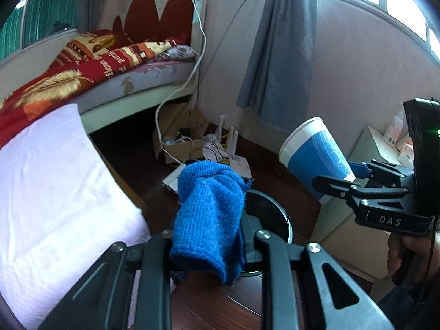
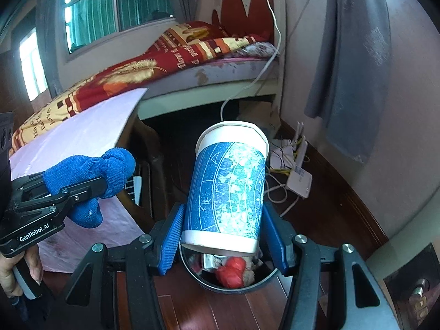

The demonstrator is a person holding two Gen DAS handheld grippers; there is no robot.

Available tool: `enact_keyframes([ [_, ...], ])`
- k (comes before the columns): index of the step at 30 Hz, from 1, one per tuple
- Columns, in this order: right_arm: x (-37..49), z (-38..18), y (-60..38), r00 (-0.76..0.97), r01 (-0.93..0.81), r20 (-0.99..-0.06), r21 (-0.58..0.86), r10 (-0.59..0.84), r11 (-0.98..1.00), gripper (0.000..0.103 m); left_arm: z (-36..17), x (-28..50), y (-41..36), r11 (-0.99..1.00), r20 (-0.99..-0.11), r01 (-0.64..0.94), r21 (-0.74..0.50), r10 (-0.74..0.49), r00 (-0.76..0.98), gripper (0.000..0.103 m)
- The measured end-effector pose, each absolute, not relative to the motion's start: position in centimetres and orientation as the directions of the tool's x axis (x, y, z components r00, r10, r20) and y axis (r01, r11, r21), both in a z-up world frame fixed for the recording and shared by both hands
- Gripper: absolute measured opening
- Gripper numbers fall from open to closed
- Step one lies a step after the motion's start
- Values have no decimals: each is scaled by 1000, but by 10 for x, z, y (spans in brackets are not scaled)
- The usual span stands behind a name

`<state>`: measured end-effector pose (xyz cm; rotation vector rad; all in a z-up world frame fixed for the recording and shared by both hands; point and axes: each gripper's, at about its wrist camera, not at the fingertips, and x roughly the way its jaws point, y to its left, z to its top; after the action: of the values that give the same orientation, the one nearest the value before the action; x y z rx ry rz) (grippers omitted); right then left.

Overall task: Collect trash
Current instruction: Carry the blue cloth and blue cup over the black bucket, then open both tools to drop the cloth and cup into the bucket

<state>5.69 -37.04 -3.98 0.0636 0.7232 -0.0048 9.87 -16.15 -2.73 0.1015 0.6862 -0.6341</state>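
Observation:
My left gripper (image 1: 213, 236) is shut on a blue knitted cloth (image 1: 209, 214) and holds it over the near rim of a round black trash bin (image 1: 277, 217) on the floor; the cloth also shows in the right wrist view (image 2: 90, 184). My right gripper (image 2: 224, 236) is shut on a blue and white paper cup (image 2: 228, 187), tilted with its mouth away from me, just above the bin (image 2: 209, 283). The bin holds red crumpled trash (image 2: 231, 272) and pale scraps. The cup also shows in the left wrist view (image 1: 316, 151).
A table with a white cloth (image 1: 55, 192) stands at the left. A bed with a red patterned blanket (image 1: 90, 66) lies behind. A cardboard box, routers (image 1: 228, 137) and cables clutter the floor by the wall. A grey curtain (image 1: 277, 44) hangs there.

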Motion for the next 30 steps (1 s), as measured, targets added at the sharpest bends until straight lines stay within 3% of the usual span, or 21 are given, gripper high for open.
enact_keyframes([
  [12, 62, -75, -395, 709, 47, -705, 64, 12, 997, 58, -54, 112, -195, 783, -659, 611, -118, -522, 542, 25],
  [30, 104, -163, -401, 566, -70, -822, 34, 67, 997, 59, -116, 143, -232, 727, -742, 666, -166, -537, 402, 25],
])
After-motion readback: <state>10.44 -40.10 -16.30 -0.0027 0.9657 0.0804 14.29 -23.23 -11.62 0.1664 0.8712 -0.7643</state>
